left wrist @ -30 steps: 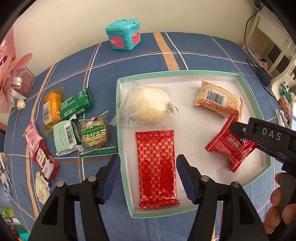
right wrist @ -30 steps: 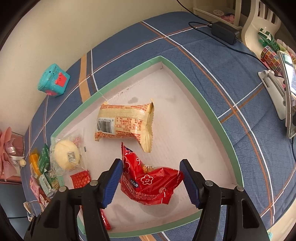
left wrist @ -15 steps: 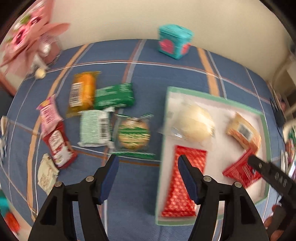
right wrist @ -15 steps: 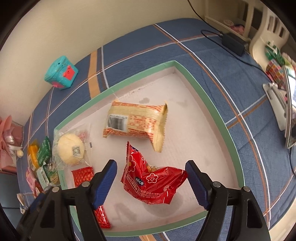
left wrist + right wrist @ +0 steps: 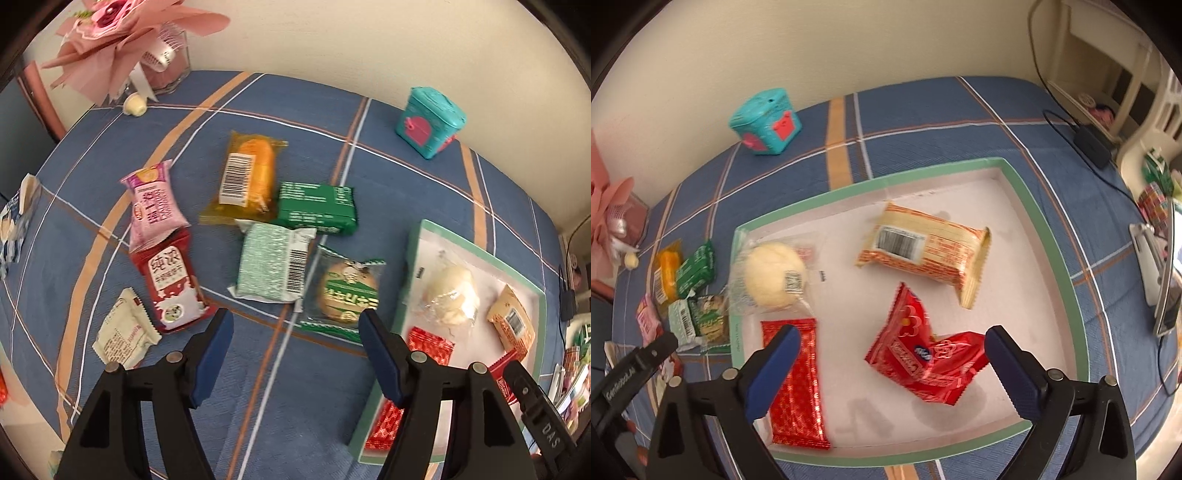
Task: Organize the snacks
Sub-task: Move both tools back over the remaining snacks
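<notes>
My left gripper (image 5: 295, 328) had just been opening, empty, over the cloth below the round cookie packet (image 5: 345, 293). My right gripper (image 5: 892, 343) spread wide, nothing between; the crumpled red packet (image 5: 929, 363) lay in the tray (image 5: 1054, 254), lower centre.

Left wrist view: looks steeply down past its own fingers onto the loose snack packets (image 5: 273, 236) at frame centre, tray (image 5: 413, 258) at lower right. Right wrist view: looks steeply down, close over the tray (image 5: 1049, 236). Shared: tray, packets, teal box (image 5: 428, 122) (image 5: 764, 122).
</notes>
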### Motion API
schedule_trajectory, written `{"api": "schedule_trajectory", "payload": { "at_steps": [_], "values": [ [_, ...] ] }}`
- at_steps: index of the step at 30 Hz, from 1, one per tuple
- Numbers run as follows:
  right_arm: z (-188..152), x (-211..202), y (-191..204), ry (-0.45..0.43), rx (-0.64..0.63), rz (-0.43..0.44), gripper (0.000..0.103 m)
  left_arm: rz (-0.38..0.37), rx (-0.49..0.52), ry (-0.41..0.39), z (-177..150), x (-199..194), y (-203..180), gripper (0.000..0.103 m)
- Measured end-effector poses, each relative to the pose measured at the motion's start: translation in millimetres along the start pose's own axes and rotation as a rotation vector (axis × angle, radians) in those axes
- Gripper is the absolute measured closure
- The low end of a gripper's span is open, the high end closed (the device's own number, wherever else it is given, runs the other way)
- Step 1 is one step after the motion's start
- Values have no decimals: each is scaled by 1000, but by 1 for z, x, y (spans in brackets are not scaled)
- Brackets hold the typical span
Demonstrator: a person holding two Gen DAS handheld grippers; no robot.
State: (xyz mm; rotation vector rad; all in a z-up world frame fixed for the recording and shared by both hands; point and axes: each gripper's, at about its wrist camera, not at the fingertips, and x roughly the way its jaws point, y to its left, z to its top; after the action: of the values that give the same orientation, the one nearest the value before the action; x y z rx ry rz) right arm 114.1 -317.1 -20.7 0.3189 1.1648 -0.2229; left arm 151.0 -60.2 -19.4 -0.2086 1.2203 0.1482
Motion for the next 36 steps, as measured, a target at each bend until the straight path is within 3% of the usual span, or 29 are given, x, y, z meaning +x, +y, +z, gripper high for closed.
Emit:
{"api": "schedule_trajectory", "payload": {
  "at_steps": [5,13,23,36],
  "values": [
    [-3,-2,11,-11,-30,-1,0,9,-15,-1,1,1,6,20],
    [-6,-4,26,-23,-61,-2,0,25,9,7,2,5,10,12],
    [-17,-3,68,-5,-133,53,0,44,15,5,6,4,31,12],
    [-39,0,131,22,-239,131,0,88,-116,-6,16,1,94,11]
  ]
}}
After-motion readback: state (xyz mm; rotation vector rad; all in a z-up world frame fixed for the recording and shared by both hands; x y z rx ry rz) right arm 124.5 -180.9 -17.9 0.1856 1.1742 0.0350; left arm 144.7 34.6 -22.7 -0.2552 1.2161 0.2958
